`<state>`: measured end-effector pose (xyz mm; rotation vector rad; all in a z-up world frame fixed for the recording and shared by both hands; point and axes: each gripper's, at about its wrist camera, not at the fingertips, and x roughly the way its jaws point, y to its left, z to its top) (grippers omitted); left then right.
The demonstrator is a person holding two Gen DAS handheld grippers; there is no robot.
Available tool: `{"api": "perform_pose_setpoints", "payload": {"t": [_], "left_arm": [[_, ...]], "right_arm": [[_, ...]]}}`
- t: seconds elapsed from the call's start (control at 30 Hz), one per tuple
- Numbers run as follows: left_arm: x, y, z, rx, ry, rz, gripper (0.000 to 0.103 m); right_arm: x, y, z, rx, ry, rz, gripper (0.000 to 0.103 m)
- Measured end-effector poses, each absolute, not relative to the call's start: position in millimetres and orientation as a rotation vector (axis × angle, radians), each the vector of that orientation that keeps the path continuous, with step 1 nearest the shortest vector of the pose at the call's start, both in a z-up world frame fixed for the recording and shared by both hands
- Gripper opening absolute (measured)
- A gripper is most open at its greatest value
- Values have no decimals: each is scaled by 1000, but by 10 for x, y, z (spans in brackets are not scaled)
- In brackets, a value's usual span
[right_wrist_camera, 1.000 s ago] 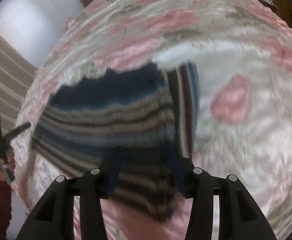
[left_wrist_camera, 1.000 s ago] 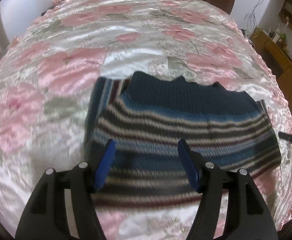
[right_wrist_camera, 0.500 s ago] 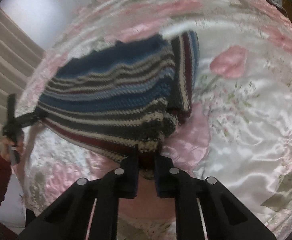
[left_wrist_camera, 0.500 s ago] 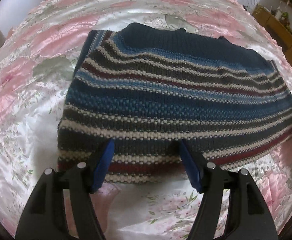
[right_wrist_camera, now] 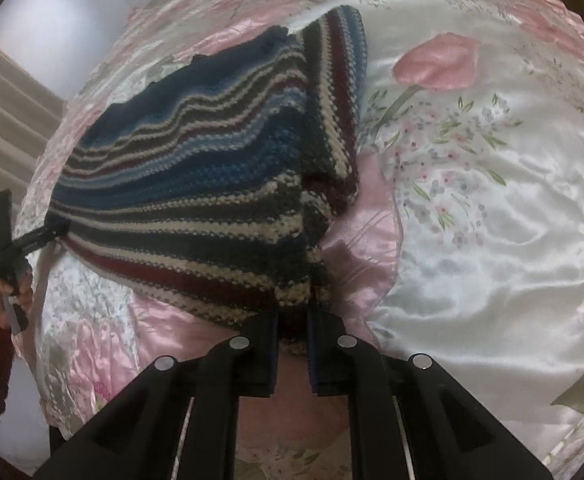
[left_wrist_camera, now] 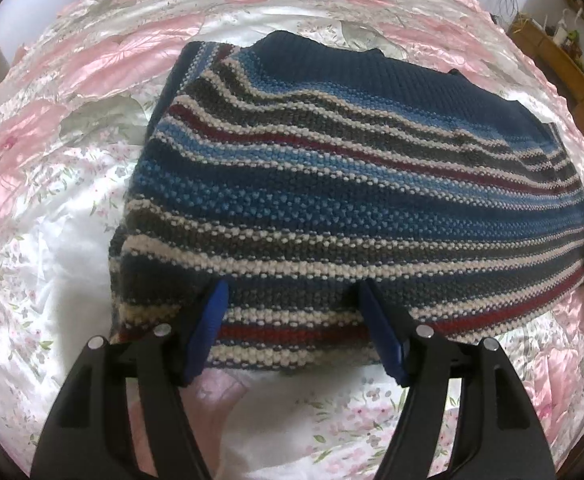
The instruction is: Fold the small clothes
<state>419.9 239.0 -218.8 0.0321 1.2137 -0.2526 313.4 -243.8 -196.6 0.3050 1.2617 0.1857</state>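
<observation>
The left tool (left_wrist_camera: 292, 320) straddles the striped sweater's (left_wrist_camera: 352, 184) near hem, fingers spread.

Striped knit sweater (left_wrist_camera: 332, 200), folded, on bed

I'm working in a home bedroom. A bed fills both my views, covered by a glossy satin bedspread (left_wrist_camera: 52, 216) printed with large pink flowers. Past its far edge I see a white wall (right_wrist_camera: 72, 16), beige striped curtains (right_wrist_camera: 0, 120) at the left, and a wooden shelf (left_wrist_camera: 564, 60) cluttered with small household items and trailing cords.
</observation>
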Motion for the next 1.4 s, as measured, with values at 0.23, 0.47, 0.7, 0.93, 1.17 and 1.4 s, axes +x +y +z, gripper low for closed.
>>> {"api": "perform_pose_setpoints", "payload": {"t": [0.23, 0.47, 0.7, 0.93, 1.17, 1.4], "left_arm": [[4175, 2342, -1909, 12, 1182, -262, 68], [4500, 1951, -1629, -43, 1124, -298, 71], [4839, 1642, -1889, -15, 1138, -280, 71], [4958, 1747, -2159, -59, 1190, -263, 71], [4934, 1755, -2234, -42, 1185, -285, 72], [4936, 1751, -2269, -34, 1177, -294, 73]], "right_arm": [[3248, -2525, -1445, 282, 1187, 171, 43], [4056, -2505, -1309, 271, 1165, 141, 46], [4525, -2421, -1631, 271, 1225, 123, 46], [4600, -2427, -1642, 279, 1215, 127, 11], [4579, -2627, -1703, 320, 1218, 65, 11], [4531, -2612, -1969, 364, 1214, 36, 11]]}}
